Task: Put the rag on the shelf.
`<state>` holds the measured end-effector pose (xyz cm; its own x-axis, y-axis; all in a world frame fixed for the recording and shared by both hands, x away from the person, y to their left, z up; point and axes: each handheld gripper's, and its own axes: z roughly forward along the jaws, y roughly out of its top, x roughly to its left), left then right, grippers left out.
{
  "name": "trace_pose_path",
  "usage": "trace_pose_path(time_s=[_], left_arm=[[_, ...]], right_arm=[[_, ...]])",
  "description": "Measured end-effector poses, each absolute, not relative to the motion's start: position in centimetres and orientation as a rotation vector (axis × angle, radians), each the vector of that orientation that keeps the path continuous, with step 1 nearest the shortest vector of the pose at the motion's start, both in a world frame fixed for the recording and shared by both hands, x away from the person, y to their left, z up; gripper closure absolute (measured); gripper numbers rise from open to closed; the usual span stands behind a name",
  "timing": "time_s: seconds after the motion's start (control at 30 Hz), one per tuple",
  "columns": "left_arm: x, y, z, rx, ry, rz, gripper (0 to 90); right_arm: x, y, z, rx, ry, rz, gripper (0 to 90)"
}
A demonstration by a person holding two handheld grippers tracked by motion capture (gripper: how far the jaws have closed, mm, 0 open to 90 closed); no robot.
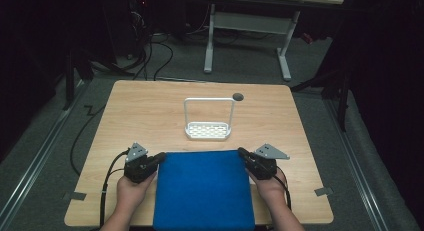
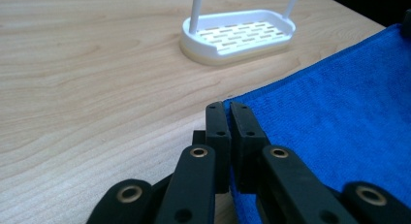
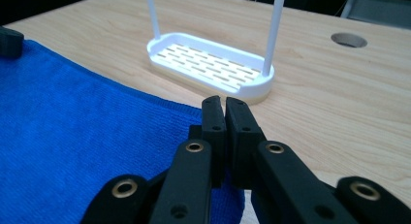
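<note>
A blue cloth [image 1: 202, 191] lies flat on the near half of the wooden table [image 1: 150, 111]. My left gripper [image 1: 161, 156] sits at the cloth's far left corner. In the left gripper view its jaws [image 2: 229, 107] are closed together with the cloth [image 2: 339, 112] corner pinched between them. My right gripper [image 1: 241, 152] sits at the far right corner. Its jaws [image 3: 224, 102] are likewise closed, with the cloth [image 3: 72, 136] edge running in between them. A hand holds each gripper from the near edge.
A white slotted tray with a tall hoop handle [image 1: 208, 131] stands just beyond the cloth, mid-table. A round cable hole [image 1: 238, 96] lies behind it. Past the table are a white desk frame [image 1: 285, 51] and cables on the floor.
</note>
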<state>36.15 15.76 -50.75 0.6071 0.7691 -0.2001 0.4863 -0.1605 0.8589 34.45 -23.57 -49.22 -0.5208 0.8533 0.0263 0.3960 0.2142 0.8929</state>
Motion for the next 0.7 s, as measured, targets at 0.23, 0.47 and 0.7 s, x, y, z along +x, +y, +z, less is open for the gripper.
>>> trace_pose_path(time_s=[0.23, 0.47, 0.7], left_arm=[[35.5, 15.5, -49.7, 1.787, 0.989, 0.384, 87.4], [35.2, 15.5, -48.3, 1.749, 0.955, 0.418, 87.4], [35.5, 15.7, -47.6, 1.737, 0.945, 0.436, 87.4]], right_arm=[[34.1, -23.4, -48.6, 1.133, 1.98, 1.292, 88.1], [34.0, -23.2, -47.5, 1.121, 1.92, 1.336, 88.1], [34.1, -23.1, -46.5, 1.109, 1.878, 1.358, 88.2]])
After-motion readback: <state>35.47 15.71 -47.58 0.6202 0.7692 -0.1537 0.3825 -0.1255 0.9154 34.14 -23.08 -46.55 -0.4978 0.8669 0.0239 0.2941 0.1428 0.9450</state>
